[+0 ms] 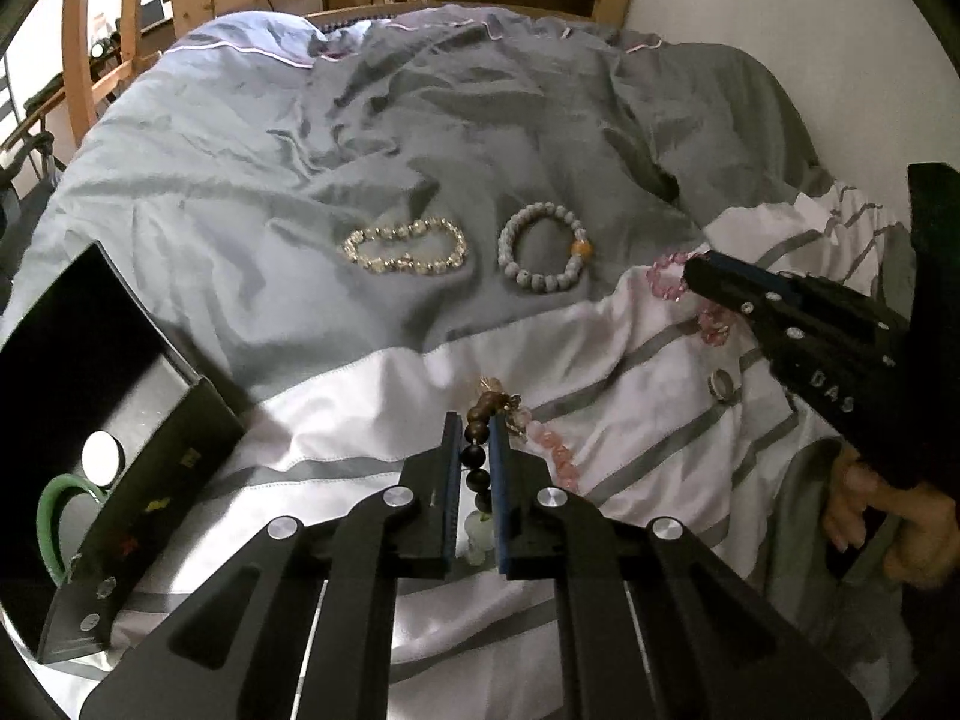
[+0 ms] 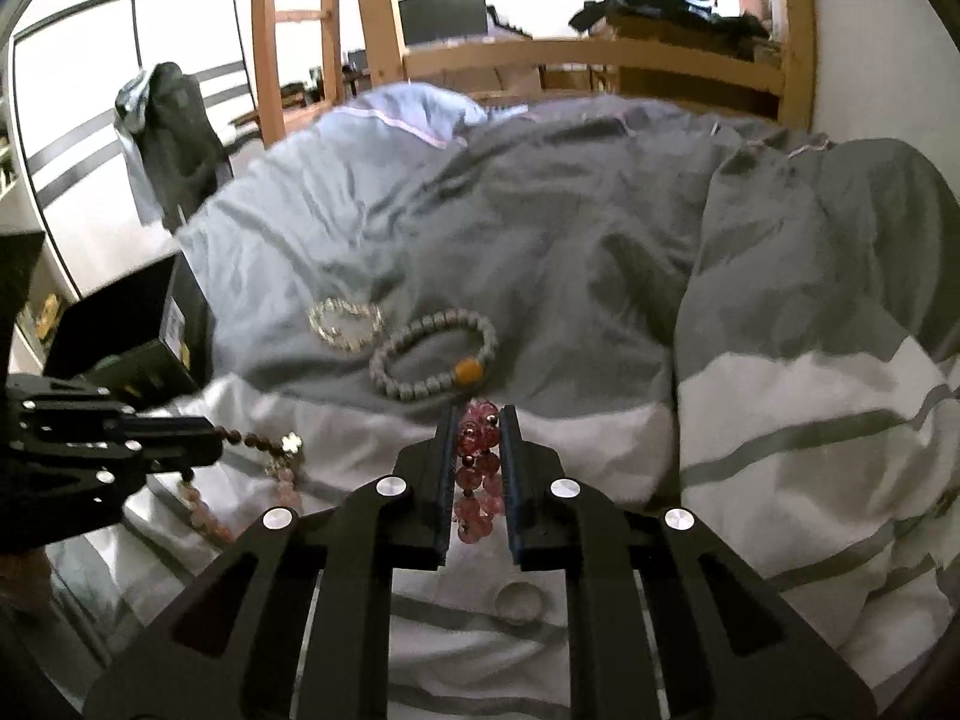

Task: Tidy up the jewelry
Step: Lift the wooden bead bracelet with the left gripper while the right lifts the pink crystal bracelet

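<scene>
Your left tongs (image 1: 477, 450) pinch the dark wooden bead strand (image 1: 477, 456), right tongs (image 2: 477, 450) the pink crystal bracelet (image 2: 477, 468); beyond it, two bracelets wait on the bed (image 1: 240, 192).

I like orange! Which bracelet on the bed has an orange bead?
The grey beaded bracelet, lying right of the clear sparkly bracelet, which has no orange bead.

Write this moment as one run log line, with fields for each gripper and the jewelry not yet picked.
left gripper: shut on dark bead bracelet | right gripper: shut on pink bead bracelet | on bedding: clear bracelet, grey bracelet
</scene>
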`<control>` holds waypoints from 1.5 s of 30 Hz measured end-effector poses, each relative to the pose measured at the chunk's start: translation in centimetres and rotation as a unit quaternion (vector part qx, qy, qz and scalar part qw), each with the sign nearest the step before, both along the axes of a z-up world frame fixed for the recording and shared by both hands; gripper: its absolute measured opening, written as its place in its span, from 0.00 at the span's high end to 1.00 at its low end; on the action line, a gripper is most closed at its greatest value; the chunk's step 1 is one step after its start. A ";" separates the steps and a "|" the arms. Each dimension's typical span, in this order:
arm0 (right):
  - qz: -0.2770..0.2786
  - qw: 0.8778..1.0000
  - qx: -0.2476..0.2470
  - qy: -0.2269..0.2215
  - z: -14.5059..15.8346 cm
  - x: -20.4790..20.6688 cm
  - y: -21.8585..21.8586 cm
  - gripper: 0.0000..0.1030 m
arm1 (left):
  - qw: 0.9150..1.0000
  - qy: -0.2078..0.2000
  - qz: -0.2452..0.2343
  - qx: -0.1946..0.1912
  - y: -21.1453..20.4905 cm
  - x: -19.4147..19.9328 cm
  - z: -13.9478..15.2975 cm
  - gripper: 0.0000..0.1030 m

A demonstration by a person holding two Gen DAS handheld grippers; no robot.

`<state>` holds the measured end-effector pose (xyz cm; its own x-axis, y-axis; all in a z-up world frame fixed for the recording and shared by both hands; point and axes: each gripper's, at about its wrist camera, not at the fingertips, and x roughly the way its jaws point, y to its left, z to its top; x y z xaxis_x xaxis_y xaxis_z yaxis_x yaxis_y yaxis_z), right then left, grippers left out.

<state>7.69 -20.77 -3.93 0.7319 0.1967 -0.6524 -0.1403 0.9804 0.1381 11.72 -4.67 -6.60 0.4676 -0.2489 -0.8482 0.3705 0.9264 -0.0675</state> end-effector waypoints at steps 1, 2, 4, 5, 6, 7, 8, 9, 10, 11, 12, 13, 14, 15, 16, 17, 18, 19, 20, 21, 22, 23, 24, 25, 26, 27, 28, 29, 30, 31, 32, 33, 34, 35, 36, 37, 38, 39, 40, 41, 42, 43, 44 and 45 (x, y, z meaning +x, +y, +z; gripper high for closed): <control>0.000 1.000 0.004 -0.006 0.2 -0.1 0.0 0.86 | 1.000 -0.005 0.001 0.002 0.0 -0.2 0.0 0.92; 0.001 1.000 0.007 -0.012 0.4 -0.2 -0.1 0.86 | 1.000 -0.008 0.002 0.004 0.0 -0.3 0.1 0.92; 0.004 1.000 0.011 -0.023 0.9 -0.5 0.0 0.86 | 1.000 -0.015 0.001 0.005 0.0 -0.7 0.5 0.92; 0.006 0.999 0.011 -0.029 1.1 -0.6 0.1 0.86 | 1.000 -0.019 0.002 0.006 0.1 -0.9 0.6 0.92; 0.009 0.999 0.012 -0.034 1.4 -0.7 0.2 0.86 | 1.000 -0.025 0.002 0.008 0.1 -1.1 0.9 0.92; 0.012 0.999 0.012 -0.039 1.6 -0.9 0.4 0.86 | 0.999 -0.031 0.002 0.009 0.2 -1.2 1.2 0.92; 0.014 0.999 0.012 -0.042 1.8 -1.0 0.5 0.86 | 0.999 -0.036 0.002 0.009 0.2 -1.3 1.5 0.92; 0.017 0.999 0.012 -0.045 2.0 -1.1 0.7 0.86 | 0.999 -0.041 0.002 0.011 0.2 -1.4 1.7 0.92; 0.020 0.999 0.011 -0.049 2.2 -1.2 0.9 0.86 | 0.999 -0.045 0.003 0.012 0.2 -1.5 1.9 0.92; 0.022 0.998 0.010 -0.050 2.3 -1.3 1.0 0.86 | 0.999 -0.047 0.003 0.012 0.2 -1.6 2.1 0.92; 0.025 0.998 0.007 -0.052 2.4 -1.4 1.2 0.86 | 0.999 -0.049 0.004 0.011 0.3 -1.7 2.2 0.92; 0.028 0.998 0.005 -0.054 2.4 -1.5 1.3 0.86 | 0.999 -0.051 0.004 0.012 0.3 -1.7 2.3 0.92; 0.030 0.998 0.005 -0.055 2.5 -1.5 1.4 0.86 | 0.999 -0.053 0.005 0.012 0.3 -1.8 2.4 0.92; 0.032 0.998 0.004 -0.057 2.5 -1.6 1.5 0.86 | 0.998 -0.054 0.005 0.012 0.4 -1.8 2.5 0.92; 0.034 0.998 0.003 -0.058 2.5 -1.7 1.6 0.86 | 0.998 -0.054 0.005 0.011 0.4 -1.8 2.6 0.92; 0.035 0.998 0.003 -0.059 2.5 -1.7 1.6 0.86 | 0.998 -0.055 0.005 0.010 0.4 -1.8 2.6 0.92; 0.035 0.998 0.003 -0.060 2.6 -1.7 1.6 0.86 | 0.998 -0.056 0.005 0.010 0.5 -1.8 2.7 0.92; 0.035 0.998 0.003 -0.061 2.6 -1.8 1.6 0.86 | 0.998 -0.057 0.006 0.008 0.5 -1.8 2.8 0.92; 0.034 0.997 0.004 -0.063 2.7 -1.8 1.5 0.86 | 0.998 -0.056 0.007 0.006 0.6 -1.8 2.8 0.92; 0.033 0.997 0.005 -0.064 2.7 -1.8 1.5 0.86 | 0.998 -0.056 0.008 0.004 0.6 -1.8 2.8 0.92; 0.032 0.997 0.006 -0.065 2.7 -1.9 1.4 0.86 | 0.998 -0.056 0.010 0.004 0.7 -1.7 2.8 0.92; 0.032 0.997 0.007 -0.065 2.7 -1.9 1.4 0.86 | 0.998 -0.056 0.011 0.003 0.8 -1.7 2.9 0.92; 0.031 0.997 0.008 -0.065 2.8 -1.9 1.3 0.86 | 0.998 -0.055 0.012 0.002 0.8 -1.6 2.8 0.92; 0.030 0.997 0.008 -0.065 2.8 -1.9 1.3 0.86 | 0.998 -0.055 0.014 0.001 1.0 -1.6 2.8 0.92; 0.030 0.997 0.009 -0.065 2.8 -1.9 1.3 0.86 | 0.998 -0.054 0.014 0.001 0.9 -1.6 2.8 0.92; 0.031 0.997 0.009 -0.065 2.8 -1.9 1.3 0.86 | 0.999 -0.051 0.013 0.001 0.9 -1.5 2.7 0.92; 0.032 0.997 0.008 -0.064 2.7 -1.9 1.3 0.86 | 0.999 -0.041 0.008 0.002 0.7 -1.4 2.3 0.91; 0.033 0.997 0.007 -0.063 2.7 -1.9 1.4 0.86 | 0.999 -0.036 0.007 0.005 0.7 -1.3 2.0 0.83; 0.034 0.998 0.006 -0.061 2.6 -1.9 1.5 0.86 | 1.000 -0.027 0.008 0.013 0.4 -1.2 1.4 0.58; 0.036 0.998 0.005 -0.060 2.6 -1.8 1.6 0.86 | 1.000 -0.020 0.006 0.019 0.2 -1.0 0.9 0.42; 0.038 0.998 0.004 -0.058 2.5 -1.8 1.7 0.86 | 1.000 -0.016 0.005 0.027 -0.1 -0.9 0.4 0.25; 0.039 0.998 0.004 -0.057 2.5 -1.8 1.7 0.86 | 0.999 -0.013 0.002 0.041 -0.6 -0.8 -0.3 0.27; 0.040 0.998 0.003 -0.057 2.5 -1.8 1.8 0.86 | 0.998 -0.007 -0.003 0.054 -0.9 -0.7 -0.9 0.27; 0.041 0.998 0.003 -0.057 2.4 -1.8 1.9 0.86 | 0.998 -0.002 -0.005 0.063 -1.1 -0.6 -1.4 0.30; 0.043 0.998 0.002 -0.056 2.4 -1.8 2.0 0.86 | 0.997 0.008 -0.007 0.075 -1.3 -0.4 -2.2 0.45; 0.043 0.998 0.001 -0.056 2.4 -1.8 2.1 0.86 | 0.997 0.019 -0.007 0.079 -1.3 -0.2 -2.7 0.55; 0.043 0.998 0.001 -0.056 2.4 -1.8 2.0 0.86 | 0.996 0.035 -0.005 0.079 -1.1 0.1 -3.2 0.72; 0.043 0.998 0.002 -0.055 2.4 -1.8 2.1 0.86 | 0.996 0.044 0.000 0.075 -0.8 0.3 -3.4 0.84; 0.043 0.998 0.002 -0.055 2.5 -1.9 2.1 0.86 | 0.997 0.044 0.007 0.070 -0.4 0.4 -3.3 0.87; 0.043 0.998 0.002 -0.055 2.5 -1.9 2.1 0.86 | 0.997 0.042 0.010 0.064 -0.2 0.4 -3.0 0.89; 0.043 0.997 0.002 -0.056 2.5 -1.9 2.1 0.86 | 0.998 0.035 0.015 0.054 0.1 0.4 -2.5 0.91; 0.043 0.997 0.003 -0.056 2.5 -1.9 2.1 0.86 | 0.998 0.026 0.019 0.047 0.3 0.4 -2.0 0.91; 0.043 0.997 0.002 -0.057 2.5 -1.9 2.1 0.86 | 0.999 0.019 0.021 0.042 0.5 0.3 -1.5 0.91; 0.044 0.997 0.002 -0.057 2.5 -1.9 2.1 0.86 | 0.999 0.013 0.021 0.038 0.6 0.3 -1.2 0.92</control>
<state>5.79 -18.66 -1.40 0.7817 0.2656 -0.5642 -0.2401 0.9632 0.1207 11.98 -4.12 -7.77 0.4547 -0.1644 -0.8753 0.3297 0.9441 -0.0061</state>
